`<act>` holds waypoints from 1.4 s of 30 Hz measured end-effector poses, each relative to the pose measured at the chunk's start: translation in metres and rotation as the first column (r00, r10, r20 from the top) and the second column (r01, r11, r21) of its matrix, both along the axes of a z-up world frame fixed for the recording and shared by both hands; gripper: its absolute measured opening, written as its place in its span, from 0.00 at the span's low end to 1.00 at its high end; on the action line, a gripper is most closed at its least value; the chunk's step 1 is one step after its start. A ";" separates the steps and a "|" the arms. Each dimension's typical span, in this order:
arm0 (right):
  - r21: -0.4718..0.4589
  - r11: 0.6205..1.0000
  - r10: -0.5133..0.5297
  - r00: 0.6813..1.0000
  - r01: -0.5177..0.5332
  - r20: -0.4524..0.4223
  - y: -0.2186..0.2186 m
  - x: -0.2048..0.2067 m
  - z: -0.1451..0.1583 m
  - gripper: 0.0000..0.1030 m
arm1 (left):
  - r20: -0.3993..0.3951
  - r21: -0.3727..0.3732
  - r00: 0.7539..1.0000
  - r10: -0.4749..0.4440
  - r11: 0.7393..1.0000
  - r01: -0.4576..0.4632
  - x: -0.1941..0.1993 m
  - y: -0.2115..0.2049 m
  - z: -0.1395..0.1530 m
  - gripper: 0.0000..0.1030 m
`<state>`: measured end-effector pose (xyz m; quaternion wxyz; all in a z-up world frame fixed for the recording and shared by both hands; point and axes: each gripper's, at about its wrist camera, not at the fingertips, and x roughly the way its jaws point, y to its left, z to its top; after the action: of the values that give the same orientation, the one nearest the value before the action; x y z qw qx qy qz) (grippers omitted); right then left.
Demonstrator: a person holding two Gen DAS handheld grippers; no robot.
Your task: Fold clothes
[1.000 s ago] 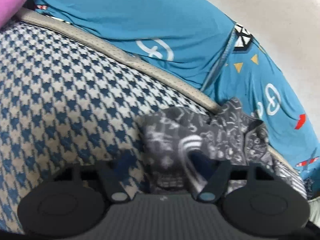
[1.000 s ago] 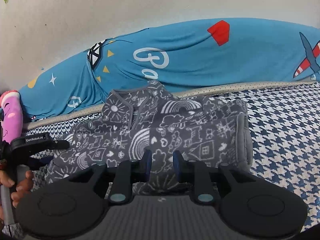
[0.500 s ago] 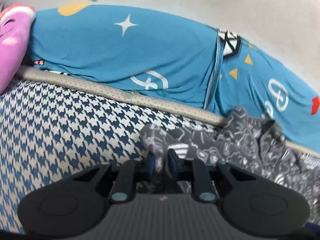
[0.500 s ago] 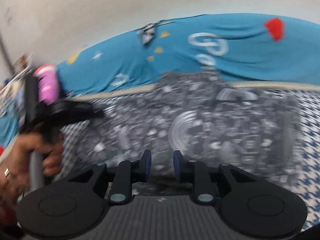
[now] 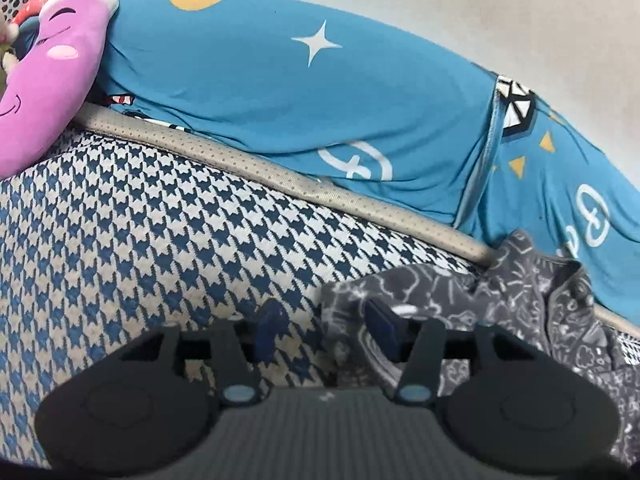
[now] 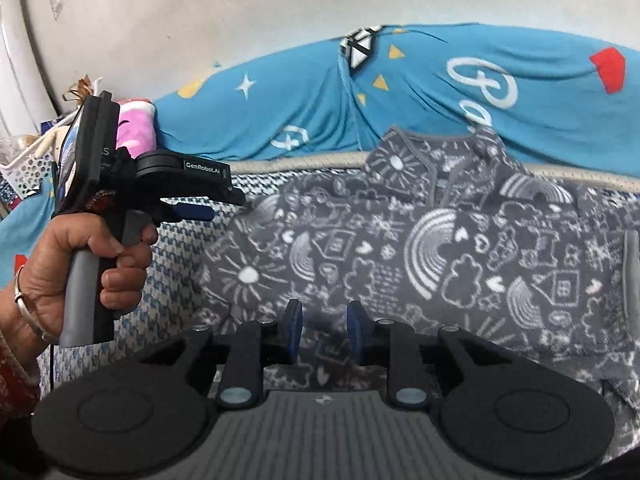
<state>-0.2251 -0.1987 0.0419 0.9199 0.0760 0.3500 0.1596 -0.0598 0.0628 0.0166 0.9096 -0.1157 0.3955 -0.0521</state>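
- While the one grey doodle-print garment lies spread on the houndstooth bed cover, everything here is placed from it, left to right.
- Far to its left, one pink plush toy rests at the edge of the bed cover, against the blue bedding.
- Left of the garment in the right wrist view, one hand grips the handle of the left claw; its blue fingers point toward the garment's left edge.
- In its own view, the left claw stands wide open and holds nothing; one finger is over bare bed cover, the other over the garment's corner.
- At the garment's near edge, the right claw is partly open, with cloth showing between its two blue pads and no grip visible.
- Behind the garment, two blue printed pillows lie along the wall.
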 end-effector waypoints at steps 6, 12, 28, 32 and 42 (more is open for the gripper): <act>0.039 0.996 0.083 0.996 -0.083 0.023 0.025 -0.001 0.002 0.24 | -0.035 -0.028 0.996 -0.087 0.996 0.086 -0.011 0.001 0.000 0.53; 0.040 0.983 0.177 0.984 -0.178 0.029 0.062 -0.005 -0.003 0.24 | -0.057 -0.026 0.990 -0.133 0.991 0.131 -0.018 0.001 0.000 0.58; -0.035 0.993 0.115 0.993 -0.115 0.009 0.110 0.025 -0.044 0.15 | -0.083 0.011 0.963 -0.255 0.966 0.257 -0.031 -0.012 -0.008 0.65; -0.020 0.980 0.197 0.980 -0.197 -0.011 0.121 0.024 -0.050 0.06 | -0.106 0.065 0.963 -0.248 0.965 0.255 -0.030 -0.012 -0.015 0.66; -0.094 0.951 0.296 0.955 -0.295 -0.009 0.129 0.008 -0.044 0.04 | -0.129 0.151 0.973 -0.194 0.965 0.212 -0.029 0.000 -0.023 0.75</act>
<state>-0.2174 -0.0698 -0.0021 0.8891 -0.0210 0.3621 0.2791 -0.0888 0.0626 -0.0066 0.8821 -0.0022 0.4591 -0.1059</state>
